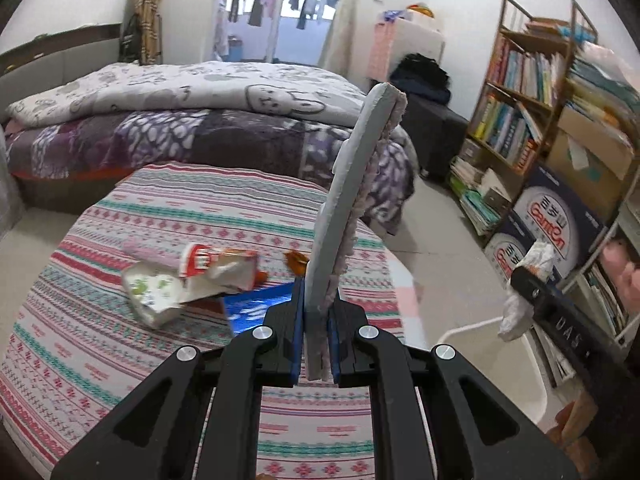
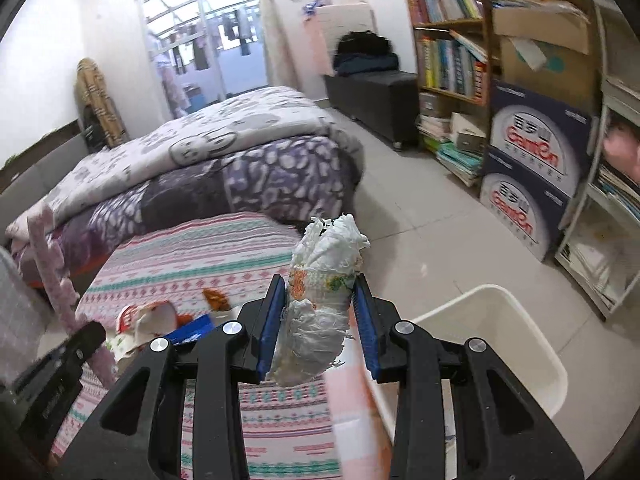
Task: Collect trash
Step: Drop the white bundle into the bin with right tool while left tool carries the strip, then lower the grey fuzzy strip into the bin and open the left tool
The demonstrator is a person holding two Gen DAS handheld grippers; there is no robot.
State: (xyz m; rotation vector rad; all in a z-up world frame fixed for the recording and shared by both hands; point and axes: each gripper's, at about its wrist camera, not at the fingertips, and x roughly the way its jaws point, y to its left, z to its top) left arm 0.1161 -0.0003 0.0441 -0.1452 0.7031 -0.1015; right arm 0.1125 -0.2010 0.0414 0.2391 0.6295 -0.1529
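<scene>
Left gripper [image 1: 316, 344] clamped on a flat grey pad [image 1: 352, 200] standing upright toward upper centre, while right gripper [image 2: 320, 328] pinches a crumpled white wad [image 2: 320, 292], long axis upright, frame centre.

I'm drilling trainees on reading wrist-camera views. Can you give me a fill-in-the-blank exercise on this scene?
1. The right gripper holds a wad of ____ tissue.
2. The left gripper has its jaws shut on a flat ____ pad.
3. The white bin stands on the ____.

Missing: white; grey; floor
</scene>
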